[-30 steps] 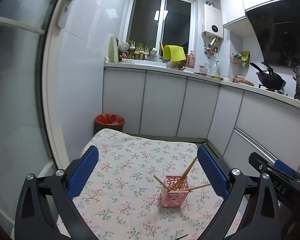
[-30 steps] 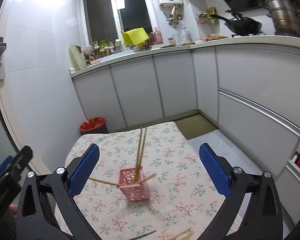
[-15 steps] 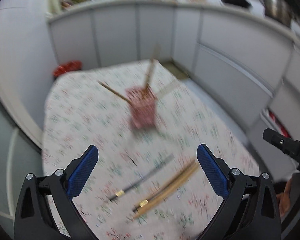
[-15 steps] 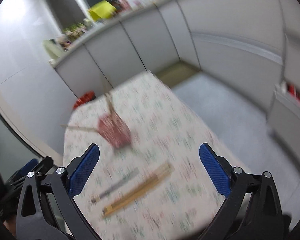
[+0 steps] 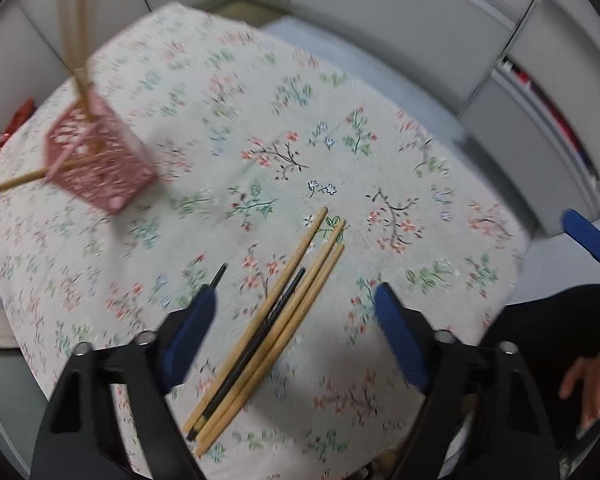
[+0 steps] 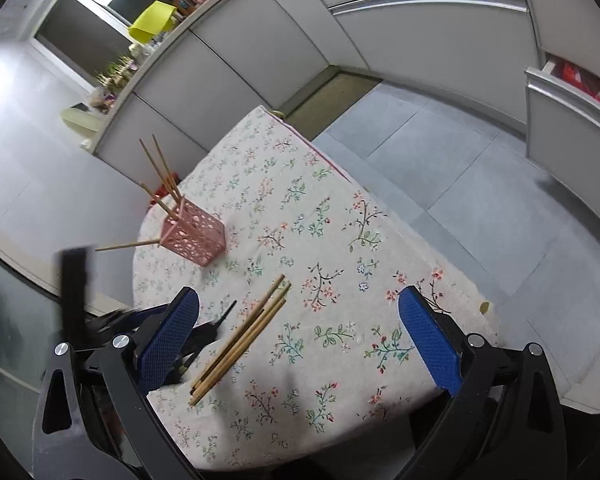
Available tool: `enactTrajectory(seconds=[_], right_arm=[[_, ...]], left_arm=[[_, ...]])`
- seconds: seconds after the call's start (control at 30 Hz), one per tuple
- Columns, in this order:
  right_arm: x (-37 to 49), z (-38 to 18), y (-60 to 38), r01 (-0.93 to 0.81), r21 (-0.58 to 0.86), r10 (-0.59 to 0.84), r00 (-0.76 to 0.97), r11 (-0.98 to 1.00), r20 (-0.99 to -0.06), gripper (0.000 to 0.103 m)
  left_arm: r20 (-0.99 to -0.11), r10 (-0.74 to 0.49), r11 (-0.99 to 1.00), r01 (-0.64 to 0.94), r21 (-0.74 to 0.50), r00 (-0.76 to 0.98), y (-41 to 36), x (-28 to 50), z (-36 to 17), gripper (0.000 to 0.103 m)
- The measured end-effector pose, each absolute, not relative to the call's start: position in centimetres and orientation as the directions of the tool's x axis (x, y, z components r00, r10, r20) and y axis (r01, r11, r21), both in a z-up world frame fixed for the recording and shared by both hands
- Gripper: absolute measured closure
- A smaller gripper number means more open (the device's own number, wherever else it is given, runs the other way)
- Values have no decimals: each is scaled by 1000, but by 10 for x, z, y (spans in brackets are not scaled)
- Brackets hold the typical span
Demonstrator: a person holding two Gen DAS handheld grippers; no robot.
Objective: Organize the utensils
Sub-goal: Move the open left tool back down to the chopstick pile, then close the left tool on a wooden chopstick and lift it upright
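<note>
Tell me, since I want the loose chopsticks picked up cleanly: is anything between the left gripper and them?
Nothing visible. The loose chopsticks lie bare on the tablecloth, already between the closing fingers of the left gripper, which do not touch them yet. The pink holder stands well off to the side.

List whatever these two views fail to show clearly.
- Pink holder: motion-blurred in the left wrist view; how many chopsticks stand in it is unclear there.
- Second black chopstick: mostly hidden behind the left gripper's pad; its jaws are closing, nothing clamped.
- Loose chopsticks: near ends unclear in the right wrist view.
</note>
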State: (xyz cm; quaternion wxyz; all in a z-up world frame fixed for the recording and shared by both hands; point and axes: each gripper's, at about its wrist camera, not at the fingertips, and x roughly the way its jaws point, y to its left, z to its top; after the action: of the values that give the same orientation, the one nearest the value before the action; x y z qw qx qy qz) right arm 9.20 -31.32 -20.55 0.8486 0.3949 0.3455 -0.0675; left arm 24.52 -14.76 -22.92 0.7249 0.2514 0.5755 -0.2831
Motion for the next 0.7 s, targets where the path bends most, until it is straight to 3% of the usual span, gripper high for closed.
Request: enactTrajectory(seconds=[0.2, 0.33, 0.6, 0.7], right_arm=[[100, -229, -336, 428, 713, 260, 726, 556, -637, 7], [102, -229, -335, 418, 715, 264, 727, 561, -633, 7], [105, -234, -335, 435, 703, 269, 707, 563, -654, 7], [105, -233, -334, 434, 692, 264, 703, 577, -661, 7]], left_arm=[[-997, -40, 693, 721, 24, 71, -176, 269, -259, 44], [-1000, 2, 675, 738, 21, 26, -184, 277, -271, 63], [-1000, -1, 650, 760, 10, 14, -193, 282, -278, 77], [-1000, -5, 643, 766, -1, 3, -193, 279, -277, 78]])
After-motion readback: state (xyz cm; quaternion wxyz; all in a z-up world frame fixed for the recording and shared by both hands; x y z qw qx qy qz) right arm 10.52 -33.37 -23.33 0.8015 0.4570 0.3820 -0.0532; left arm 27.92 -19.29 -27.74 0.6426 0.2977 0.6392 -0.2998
